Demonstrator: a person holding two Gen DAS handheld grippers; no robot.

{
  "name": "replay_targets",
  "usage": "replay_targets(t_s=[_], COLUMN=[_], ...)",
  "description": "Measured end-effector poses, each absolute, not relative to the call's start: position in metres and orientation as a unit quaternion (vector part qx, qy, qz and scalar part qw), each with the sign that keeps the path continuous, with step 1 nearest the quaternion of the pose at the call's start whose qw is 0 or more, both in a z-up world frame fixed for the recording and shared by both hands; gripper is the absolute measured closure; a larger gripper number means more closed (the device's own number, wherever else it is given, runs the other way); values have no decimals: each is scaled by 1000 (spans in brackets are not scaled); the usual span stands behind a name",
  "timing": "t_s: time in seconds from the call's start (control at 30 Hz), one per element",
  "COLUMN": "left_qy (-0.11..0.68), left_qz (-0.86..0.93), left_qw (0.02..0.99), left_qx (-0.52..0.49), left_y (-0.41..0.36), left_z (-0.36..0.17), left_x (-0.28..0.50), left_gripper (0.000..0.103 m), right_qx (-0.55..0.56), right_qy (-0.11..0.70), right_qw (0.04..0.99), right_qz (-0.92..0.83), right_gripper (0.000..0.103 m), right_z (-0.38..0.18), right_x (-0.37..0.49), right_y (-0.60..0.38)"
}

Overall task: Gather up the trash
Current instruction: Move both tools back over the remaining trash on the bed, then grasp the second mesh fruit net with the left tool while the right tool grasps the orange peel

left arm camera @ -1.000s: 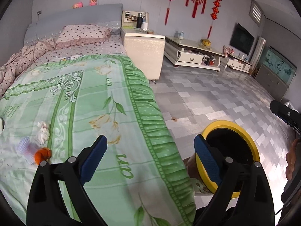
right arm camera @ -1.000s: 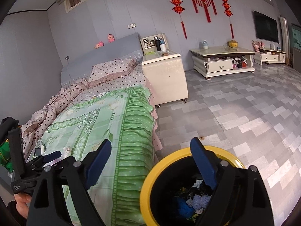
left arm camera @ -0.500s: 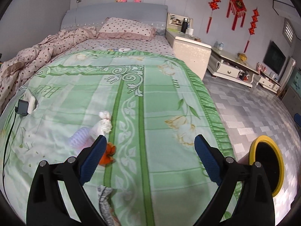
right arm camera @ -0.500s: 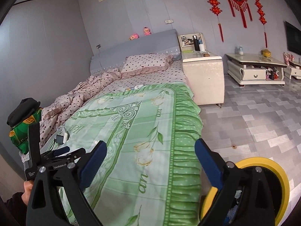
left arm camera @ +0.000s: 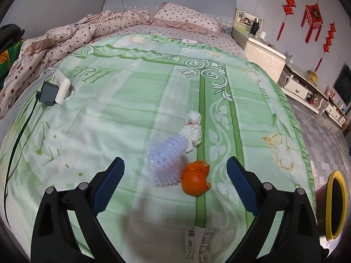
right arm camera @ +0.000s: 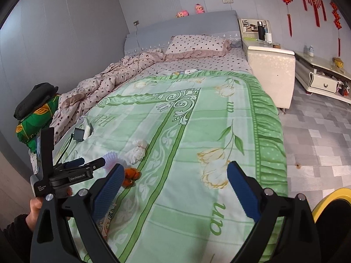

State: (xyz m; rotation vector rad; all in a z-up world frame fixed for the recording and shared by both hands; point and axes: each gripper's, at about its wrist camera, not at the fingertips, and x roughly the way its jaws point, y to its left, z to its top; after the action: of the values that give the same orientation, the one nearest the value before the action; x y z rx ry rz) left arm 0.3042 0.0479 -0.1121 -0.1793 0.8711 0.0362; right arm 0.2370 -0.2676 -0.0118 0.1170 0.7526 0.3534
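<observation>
Orange peel (left arm camera: 195,180), curled into a near-round cup, lies on the green bedspread (left arm camera: 131,114) straight ahead of the left gripper (left arm camera: 175,176), between its two spread blue pads and touched by neither. Just left of the peel, touching it, sits a pale foam fruit net (left arm camera: 164,160), its long axis running up and away toward a crumpled white tissue (left arm camera: 193,129) beyond. A printed paper wrapper (left arm camera: 199,243) lies on the near side of the peel, under the gripper. The left gripper is plainly the nearer of the two and stands wide open and empty. In the right wrist view the peel (right arm camera: 131,174) sits off to the left of the right gripper (right arm camera: 173,185), partly behind its left finger, and that gripper's jaws, which have just been opening, now gape wide with only bedspread between them. The yellow-rimmed bin (left arm camera: 335,203) stands on the floor well to the right of the peel, off the bed's edge. A second ago the left view took in the bed's edge and the bin close by, with the peel far off to the left; the peel now sits centred between the pads and closer. The right view, then looking down into the bin, now shows only the bin's rim at its corner.
</observation>
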Motion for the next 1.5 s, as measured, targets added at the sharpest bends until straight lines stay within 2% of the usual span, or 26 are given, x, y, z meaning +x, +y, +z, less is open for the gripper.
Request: replay_targets(t_s=[0.4, 0.57, 0.63, 0.73, 0.83, 0.97, 1.23, 1.4, 1.5], left_qy=[450, 454, 454, 449, 442, 434, 428, 427, 427], left_qz=[42, 32, 25, 9, -3, -21, -38, -44, -46], left_qw=[886, 885, 884, 885, 885, 882, 880, 879, 877], left_qx=[-98, -101, -108, -128, -144, -181, -204, -209, -214], left_y=[76, 77, 79, 86, 94, 110, 124, 127, 128], left_z=[-165, -179, -183, -185, -187, -191, -195, -196, -196], left_x=[347, 356, 359, 362, 361, 361, 367, 368, 369], left_gripper=[15, 36, 50, 66, 68, 69, 69, 69, 69], right_qx=[41, 30, 23, 15, 1, -19, -68, -71, -71], right_qy=[414, 432, 439, 450, 456, 462, 472, 480, 486], right_qw=[886, 874, 869, 860, 854, 846, 835, 827, 823], right_qz=[204, 221, 229, 240, 250, 264, 275, 285, 286], right_gripper=[12, 12, 12, 12, 12, 20, 27, 28, 38], right_z=[-61, -81, -90, -104, -117, -132, -155, -166, -172], right_x=[279, 292, 296, 303, 309, 315, 324, 330, 332], right_y=[-208, -187, -177, -162, -147, -126, -89, -76, -70])
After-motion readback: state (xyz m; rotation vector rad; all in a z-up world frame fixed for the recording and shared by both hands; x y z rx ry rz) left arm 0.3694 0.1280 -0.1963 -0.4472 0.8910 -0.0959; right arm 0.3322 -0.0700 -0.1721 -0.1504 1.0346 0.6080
